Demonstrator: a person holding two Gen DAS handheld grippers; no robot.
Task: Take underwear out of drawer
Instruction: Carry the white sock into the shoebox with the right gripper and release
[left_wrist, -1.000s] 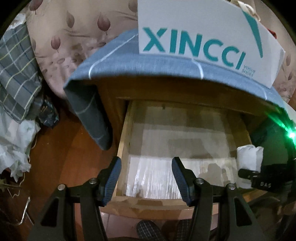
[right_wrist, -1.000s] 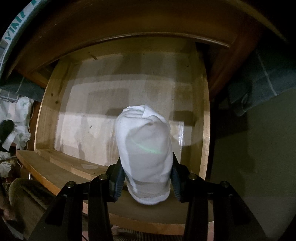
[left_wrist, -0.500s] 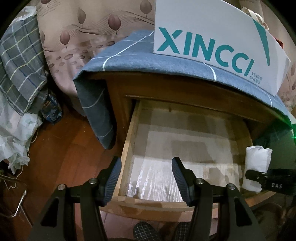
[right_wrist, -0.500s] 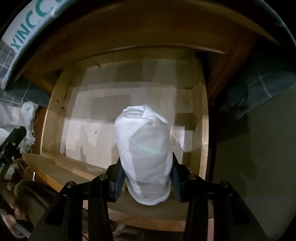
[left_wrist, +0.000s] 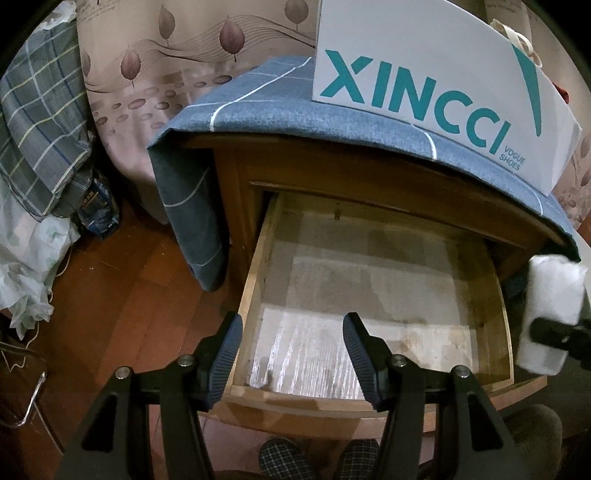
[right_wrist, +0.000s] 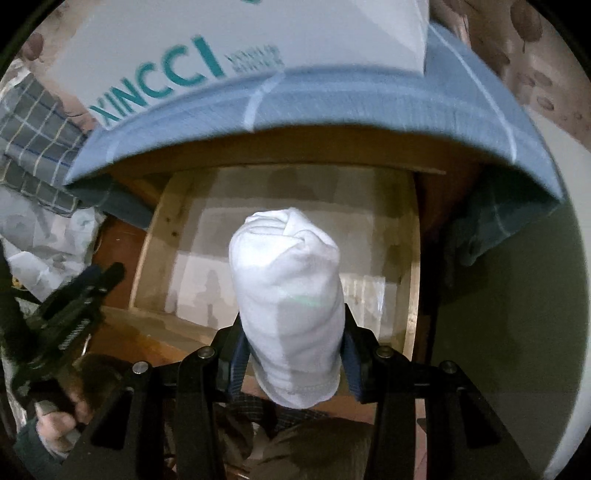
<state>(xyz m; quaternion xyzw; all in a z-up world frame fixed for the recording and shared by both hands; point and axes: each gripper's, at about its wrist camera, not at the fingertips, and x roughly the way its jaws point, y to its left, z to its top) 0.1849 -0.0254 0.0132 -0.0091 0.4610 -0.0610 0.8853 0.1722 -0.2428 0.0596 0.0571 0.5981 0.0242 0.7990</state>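
Right hand-held gripper (right_wrist: 291, 354) is clamped on the underwear (right_wrist: 286, 299), a white, soft roll of cloth with a twisted, bunched top and a stitched hem at its lower end. It stands upright between the two pads, its top poking well past them, above the open wooden drawer (right_wrist: 412, 258). Left hand-held gripper (left_wrist: 291, 345) hangs over the drawer's front left corner, jaws apart with nothing between them; the roll shows at its far right.
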